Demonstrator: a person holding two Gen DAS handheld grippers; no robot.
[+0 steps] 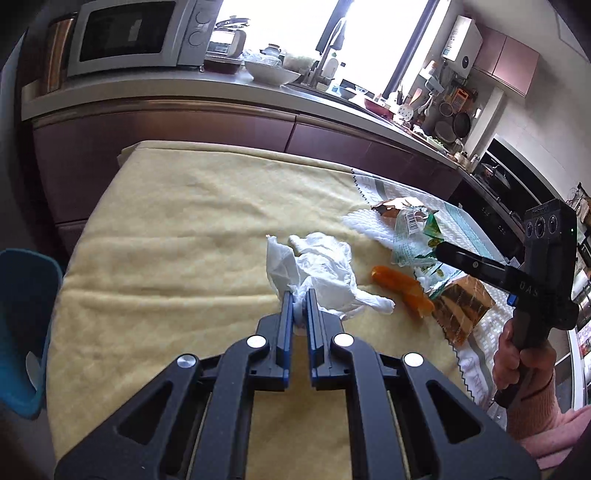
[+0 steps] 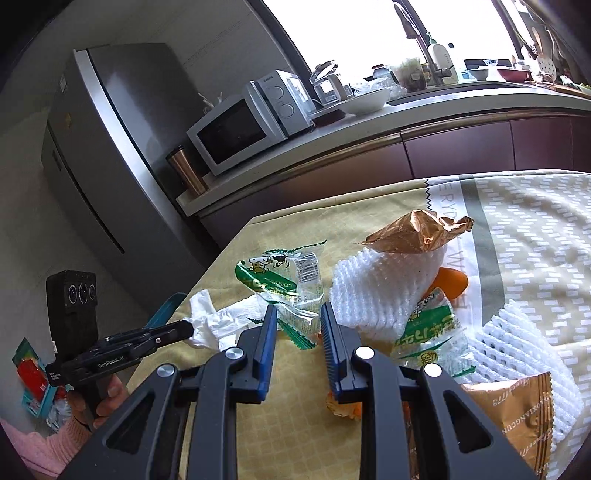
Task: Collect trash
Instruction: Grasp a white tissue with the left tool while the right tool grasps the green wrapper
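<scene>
My left gripper (image 1: 298, 297) is shut on the edge of a crumpled white tissue (image 1: 325, 273) that lies on the yellow cloth-covered table (image 1: 184, 236); the tissue also shows in the right wrist view (image 2: 218, 321). My right gripper (image 2: 297, 314) is open above the table, its jaws on either side of a green-and-clear plastic wrapper (image 2: 284, 280). To its right lie white foam fruit netting (image 2: 384, 291), a brown foil wrapper (image 2: 417, 232), orange peel (image 1: 402, 286) and a second green wrapper (image 2: 432, 332). The right gripper (image 1: 443, 249) hovers over that pile in the left wrist view.
A teal bin (image 1: 26, 325) stands at the table's left edge. A brown snack bag (image 2: 517, 417) lies near the right. Behind the table runs a counter (image 1: 177, 85) with a microwave (image 1: 133, 33), bowl and sink. A grey fridge (image 2: 103, 147) stands at the left.
</scene>
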